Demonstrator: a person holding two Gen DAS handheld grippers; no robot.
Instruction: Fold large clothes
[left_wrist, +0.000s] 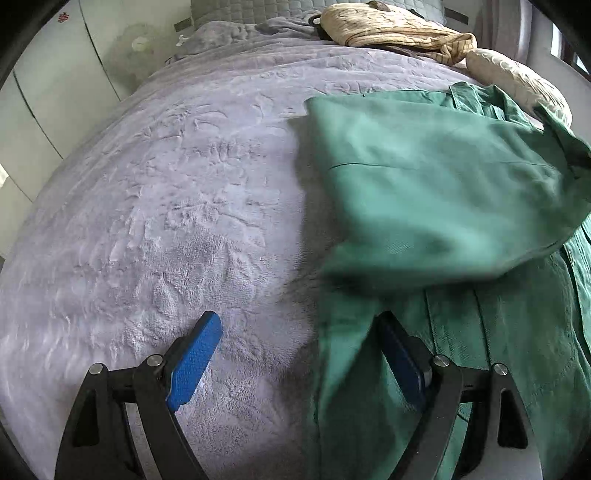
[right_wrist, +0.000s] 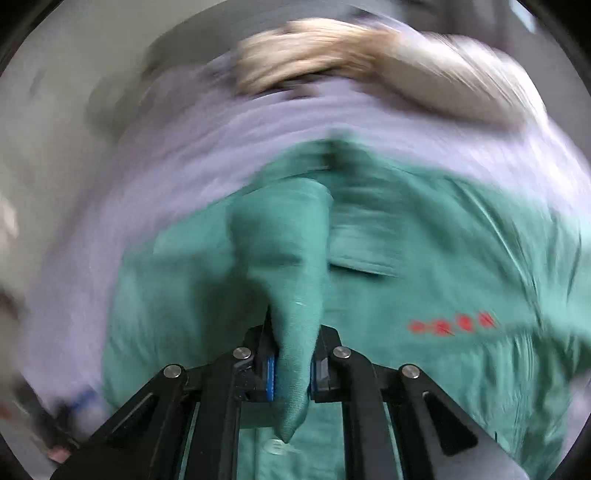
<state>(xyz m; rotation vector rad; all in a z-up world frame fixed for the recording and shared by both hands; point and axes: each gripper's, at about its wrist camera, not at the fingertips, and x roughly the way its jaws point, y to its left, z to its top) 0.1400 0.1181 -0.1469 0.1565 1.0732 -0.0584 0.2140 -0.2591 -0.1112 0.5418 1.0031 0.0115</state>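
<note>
A home bedroom. Ahead of the left gripper spreads a bed under a plush lilac-grey blanket (left_wrist: 155, 206), with a grey quilted headboard (left_wrist: 258, 9) beyond. White wardrobe doors (left_wrist: 48, 85) stand to its left.

Both wrist views look down close over the bed (left_wrist: 166, 221), sharing the green garment (left_wrist: 424, 184)
</note>
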